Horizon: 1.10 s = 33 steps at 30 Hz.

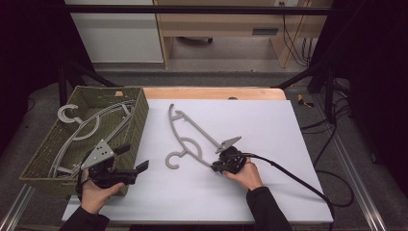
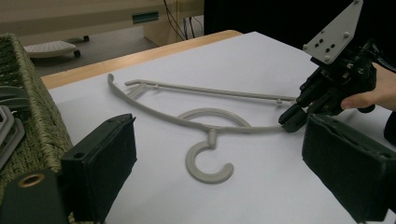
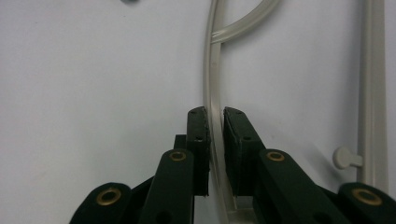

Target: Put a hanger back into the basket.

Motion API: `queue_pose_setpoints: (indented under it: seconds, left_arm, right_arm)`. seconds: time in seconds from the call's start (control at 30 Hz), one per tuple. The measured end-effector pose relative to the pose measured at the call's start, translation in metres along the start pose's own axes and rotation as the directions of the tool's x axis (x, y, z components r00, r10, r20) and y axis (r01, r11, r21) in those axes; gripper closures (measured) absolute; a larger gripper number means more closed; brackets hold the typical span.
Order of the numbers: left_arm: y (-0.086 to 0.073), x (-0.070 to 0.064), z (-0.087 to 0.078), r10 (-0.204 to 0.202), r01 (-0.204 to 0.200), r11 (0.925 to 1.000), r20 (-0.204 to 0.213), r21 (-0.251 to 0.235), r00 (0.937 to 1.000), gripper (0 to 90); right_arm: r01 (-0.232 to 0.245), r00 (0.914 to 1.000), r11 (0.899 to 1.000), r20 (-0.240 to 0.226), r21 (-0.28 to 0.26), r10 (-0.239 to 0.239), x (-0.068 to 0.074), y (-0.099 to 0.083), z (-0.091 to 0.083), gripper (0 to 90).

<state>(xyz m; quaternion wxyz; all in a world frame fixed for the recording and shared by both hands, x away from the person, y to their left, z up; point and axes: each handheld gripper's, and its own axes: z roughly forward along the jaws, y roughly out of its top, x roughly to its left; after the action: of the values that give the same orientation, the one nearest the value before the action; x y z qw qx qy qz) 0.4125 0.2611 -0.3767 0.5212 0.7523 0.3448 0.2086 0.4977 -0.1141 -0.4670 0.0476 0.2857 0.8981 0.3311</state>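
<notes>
A grey plastic hanger [image 1: 181,139] lies flat on the white tabletop [image 1: 269,130], its hook toward the near side. My right gripper [image 1: 215,167] is shut on the end of its curved arm; in the right gripper view the arm [image 3: 212,70] runs between the two pads of the right gripper [image 3: 214,114]. My left gripper [image 1: 133,158] is held open at the basket's near right corner and grips nothing. The left gripper view looks between the open jaws of the left gripper [image 2: 222,140] at the hanger [image 2: 210,126] and the right gripper [image 2: 289,122].
A woven green basket [image 1: 139,115] stands at the left and holds several more grey hangers [image 1: 91,127]; its wall [image 2: 42,126] is close beside my left gripper. A black cable [image 1: 298,180] trails right from the right gripper. Wooden furniture stands beyond the table.
</notes>
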Motion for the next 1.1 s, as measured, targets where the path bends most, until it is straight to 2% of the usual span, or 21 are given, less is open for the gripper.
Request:
queue_pose_setpoints:
  seconds: [0.33, 0.5, 0.53, 0.63, 0.73, 0.9, 0.93, 1.1]
  left_arm:
    - [-0.001, -0.003, 0.003, 0.004, -0.004, 0.9999, 0.004, 0.012, 1.0, 9.7]
    - [-0.001, -0.004, 0.005, 0.008, -0.008, 0.9998, 0.008, 0.018, 0.9999, 9.7]
    - [-0.001, -0.004, 0.005, 0.009, -0.009, 0.9998, 0.008, 0.018, 0.9999, 9.7]
    - [-0.001, -0.003, 0.004, 0.009, -0.009, 0.9998, 0.007, 0.018, 0.9999, 9.7]
    - [-0.002, -0.002, 0.005, 0.005, -0.005, 0.9998, 0.006, 0.02, 1.0, 9.6]
    - [-0.001, -0.003, 0.005, 0.007, -0.008, 0.9997, 0.008, 0.024, 0.9999, 9.3]
    - [-0.001, -0.002, 0.004, 0.008, -0.008, 0.9997, 0.007, 0.023, 0.9999, 9.1]
    - [-0.001, -0.001, 0.003, 0.0, 0.0, 0.9998, 0.008, 0.019, 1.0, 8.6]
  right_arm:
    - [-0.054, 0.9985, 0.998, 0.003, 0.017, 0.054, 0.006, -0.028, -0.023, 81.8]
    - [-0.044, 0.9983, 0.999, 0.039, 0.018, 0.044, 0.013, -0.036, -0.03, 80.6]
    - [-0.028, 0.9984, 0.999, 0.05, 0.022, 0.026, 0.014, -0.035, -0.03, 76.9]
    - [-0.027, 0.9985, 1.0, 0.048, -0.013, 0.028, 0.014, -0.033, -0.034, 67.0]
    - [-0.024, 0.9976, 0.999, 0.064, -0.022, 0.026, 0.013, -0.029, -0.039, 61.8]
    - [-0.017, 0.9976, 0.999, 0.068, 0.032, 0.015, 0.015, -0.016, -0.03, 62.6]
    - [-0.017, 0.9983, 0.999, 0.057, 0.039, 0.014, 0.015, -0.014, -0.027, 62.8]
    - [-0.029, 0.9979, 0.995, 0.061, 0.091, 0.024, 0.017, -0.007, -0.017, 66.9]
